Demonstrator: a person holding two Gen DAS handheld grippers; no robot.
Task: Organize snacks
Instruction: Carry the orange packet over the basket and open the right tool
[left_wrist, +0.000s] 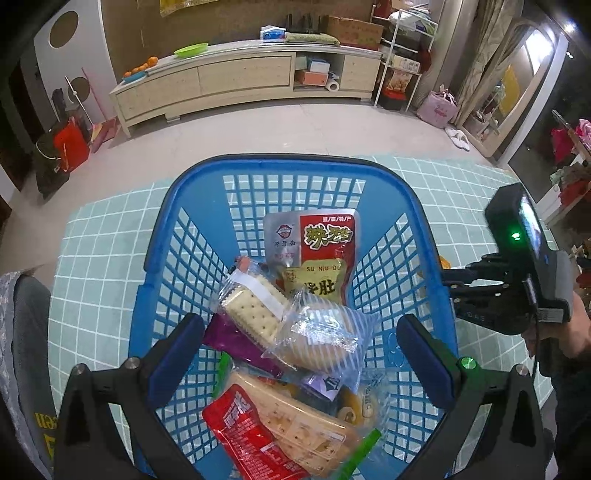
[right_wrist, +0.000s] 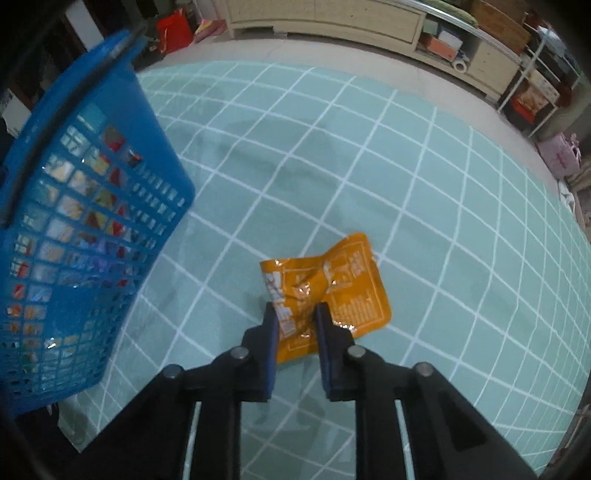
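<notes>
Orange packet (right_wrist: 325, 291) half behind right gripper (right_wrist: 295, 314)

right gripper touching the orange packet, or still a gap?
Touching. The right wrist view shows the right gripper with both fingers closed against the crumpled orange packet, which bulges between the pads with no gap.

One basket, several snack packs, two claws.

There is one blue basket (left_wrist: 173, 236). In it I count one cracker pack (left_wrist: 251, 314), one clear bread pack (left_wrist: 325, 332), one purple pack (left_wrist: 236, 343), one red and silver pouch (left_wrist: 314, 236), one yellow pouch (left_wrist: 321, 284), one red and tan pack (left_wrist: 280, 424); others below are hidden. One orange pouch (right_wrist: 332, 291) is outside. Two claws: left claw (left_wrist: 299, 343), right claw (right_wrist: 295, 325).
</notes>
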